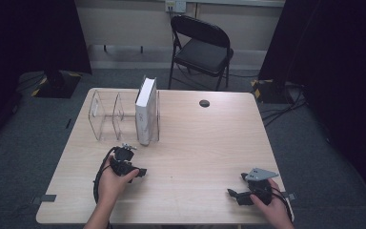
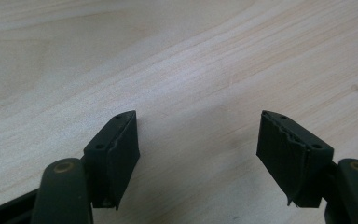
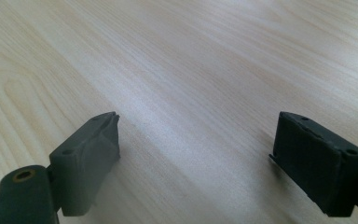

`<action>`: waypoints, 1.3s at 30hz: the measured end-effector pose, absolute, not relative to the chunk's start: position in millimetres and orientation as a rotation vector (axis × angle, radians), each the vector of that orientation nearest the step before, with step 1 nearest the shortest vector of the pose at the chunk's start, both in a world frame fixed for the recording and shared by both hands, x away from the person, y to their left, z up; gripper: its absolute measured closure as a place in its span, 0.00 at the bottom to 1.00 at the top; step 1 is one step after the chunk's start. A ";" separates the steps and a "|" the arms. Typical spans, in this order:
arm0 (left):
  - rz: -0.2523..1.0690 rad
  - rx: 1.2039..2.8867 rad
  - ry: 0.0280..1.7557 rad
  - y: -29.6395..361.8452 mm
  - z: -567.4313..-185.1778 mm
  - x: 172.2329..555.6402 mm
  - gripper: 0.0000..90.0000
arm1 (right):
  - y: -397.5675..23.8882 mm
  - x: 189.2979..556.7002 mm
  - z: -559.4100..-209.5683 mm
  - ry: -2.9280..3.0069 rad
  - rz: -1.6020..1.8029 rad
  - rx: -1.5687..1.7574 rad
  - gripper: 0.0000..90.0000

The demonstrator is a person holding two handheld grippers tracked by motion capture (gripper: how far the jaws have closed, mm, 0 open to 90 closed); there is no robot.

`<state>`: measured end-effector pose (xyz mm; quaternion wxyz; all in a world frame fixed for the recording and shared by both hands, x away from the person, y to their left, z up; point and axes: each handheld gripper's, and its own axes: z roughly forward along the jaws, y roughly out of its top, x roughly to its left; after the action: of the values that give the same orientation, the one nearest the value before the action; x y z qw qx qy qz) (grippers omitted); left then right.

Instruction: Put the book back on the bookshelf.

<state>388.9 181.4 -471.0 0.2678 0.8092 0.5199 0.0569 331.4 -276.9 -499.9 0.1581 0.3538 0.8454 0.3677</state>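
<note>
A: High view first: where does the white book (image 1: pixel 146 110) lie from the left hand-held gripper (image 1: pixel 142 172)?

B: Farther off and slightly right, upright in the clear rack (image 1: pixel 106 114), spine running near to far. The left hand is nearer.

A: Its pose?

B: Low over the worktop (image 1: pixel 200 143), jaws spread and empty. The right hand-held gripper (image 1: pixel 230 192) rests near-right, also spread.

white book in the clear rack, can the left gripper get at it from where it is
Probably yes: the left gripper sits just in front of the white book, its jaws open and empty, and bare table lies between them.
</note>
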 end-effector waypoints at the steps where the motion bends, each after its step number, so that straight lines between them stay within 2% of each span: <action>1: 0.159 2.182 1.400 181.6 -471.3 388.6 0.32 | -277.0 331.5 -499.9 2.418 1.052 1.011 0.15; 3: 0.190 2.171 1.384 180.8 -473.6 387.3 0.30 | -276.9 331.4 -499.9 2.418 1.052 1.012 0.15; 9: 0.313 2.219 1.256 178.0 -481.9 379.7 0.17 | -276.9 331.4 -499.9 2.418 1.052 1.012 0.15; 13: 0.378 2.241 1.224 175.7 -485.2 375.8 0.16 | -276.9 331.4 -499.9 2.417 1.052 1.012 0.15; 17: 0.373 2.235 1.217 175.6 -486.5 374.6 0.15 | -276.9 331.5 -499.9 2.418 1.052 1.012 0.15; 22: 0.384 2.228 1.202 172.3 -490.2 373.2 0.06 | -277.0 331.5 -500.0 2.417 1.052 1.012 0.15; 28: 0.407 2.215 1.196 170.7 -493.3 372.6 0.00 | -276.9 331.4 -499.9 2.418 1.052 1.013 0.15; 39: 0.449 2.148 1.089 178.2 -501.2 369.7 0.00 | -277.0 331.5 -499.9 2.418 1.052 1.012 0.15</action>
<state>369.7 178.2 -501.2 0.3388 0.8250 0.4181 0.1726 331.5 -277.0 -499.9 0.1581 0.3538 0.8453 0.3678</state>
